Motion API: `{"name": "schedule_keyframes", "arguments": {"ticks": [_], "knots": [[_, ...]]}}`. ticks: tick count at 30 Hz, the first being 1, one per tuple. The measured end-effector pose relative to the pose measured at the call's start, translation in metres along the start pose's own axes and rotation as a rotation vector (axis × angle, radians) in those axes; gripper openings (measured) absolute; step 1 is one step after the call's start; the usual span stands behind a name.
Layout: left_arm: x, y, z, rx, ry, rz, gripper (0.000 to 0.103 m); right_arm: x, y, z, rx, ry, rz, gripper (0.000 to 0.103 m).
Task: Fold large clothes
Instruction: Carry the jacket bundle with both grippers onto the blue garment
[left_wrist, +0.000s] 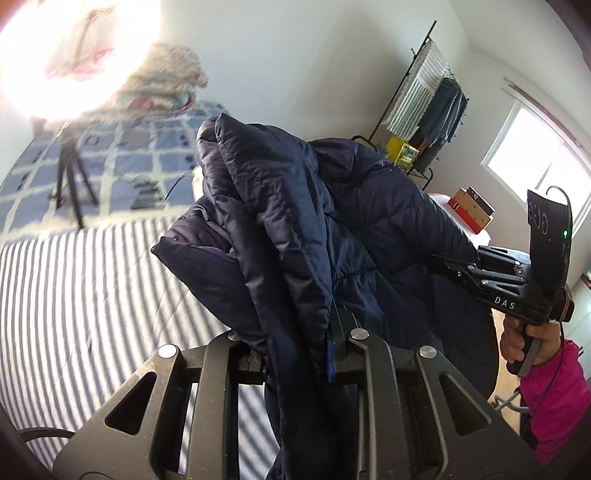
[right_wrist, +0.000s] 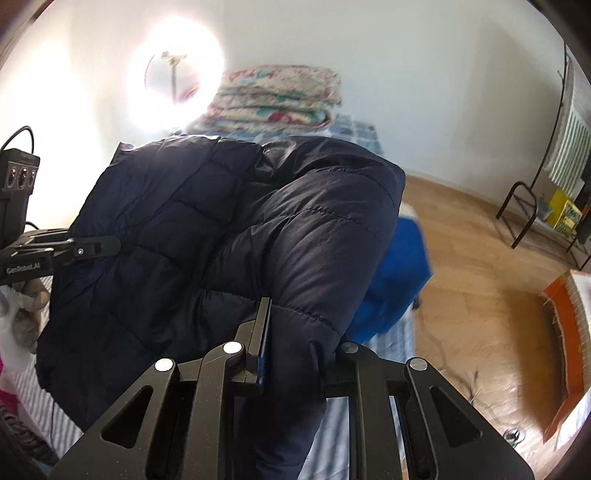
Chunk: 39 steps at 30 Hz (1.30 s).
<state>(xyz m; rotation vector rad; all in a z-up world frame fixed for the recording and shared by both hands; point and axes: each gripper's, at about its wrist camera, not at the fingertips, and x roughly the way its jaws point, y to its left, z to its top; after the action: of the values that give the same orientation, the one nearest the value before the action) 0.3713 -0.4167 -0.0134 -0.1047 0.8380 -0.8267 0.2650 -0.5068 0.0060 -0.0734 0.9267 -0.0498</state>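
Note:
A dark navy quilted puffer jacket (left_wrist: 280, 229) hangs lifted above the striped bed (left_wrist: 74, 295), held by both grippers. My left gripper (left_wrist: 299, 350) is shut on a thick fold of the jacket; the fabric fills the gap between its fingers. My right gripper (right_wrist: 288, 354) is shut on another edge of the jacket (right_wrist: 229, 229). The right gripper also shows in the left wrist view (left_wrist: 461, 267), gripping the jacket's far side. The left gripper shows in the right wrist view (right_wrist: 92, 247), clamped on the jacket's left side.
A blue checked blanket (left_wrist: 122, 162) and a folded floral quilt (right_wrist: 280, 99) lie at the bed's far end. A tripod with a bright ring light (left_wrist: 70, 173) stands there. A blue cloth (right_wrist: 399, 273) lies on the bed. A clothes rack (left_wrist: 432, 110) stands by the wall.

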Motion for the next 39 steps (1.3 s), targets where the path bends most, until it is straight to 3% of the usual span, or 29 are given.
{"name": "schedule_keyframes", "arguments": {"ticks": [9, 18, 27, 34, 39], "knots": [[0.058, -0.003, 0.067, 0.050, -0.061, 0.006, 0.020, 0.036, -0.047, 0.045, 0.012, -0.070, -0.046, 0.016], [0.111, 0.012, 0.107, 0.051, -0.080, 0.030, 0.020, 0.083, -0.067, 0.076, 0.019, -0.077, -0.056, 0.016], [0.171, 0.049, 0.100, -0.017, -0.021, 0.068, 0.020, 0.143, -0.083, 0.074, 0.035, -0.025, -0.059, 0.016], [0.178, 0.056, 0.094, -0.007, -0.002, 0.107, 0.022, 0.159, -0.117, 0.071, 0.110, 0.022, -0.029, 0.019], [0.176, 0.049, 0.090, 0.020, -0.008, 0.141, 0.028, 0.166, -0.120, 0.064, 0.110, 0.060, -0.081, 0.028]]}}
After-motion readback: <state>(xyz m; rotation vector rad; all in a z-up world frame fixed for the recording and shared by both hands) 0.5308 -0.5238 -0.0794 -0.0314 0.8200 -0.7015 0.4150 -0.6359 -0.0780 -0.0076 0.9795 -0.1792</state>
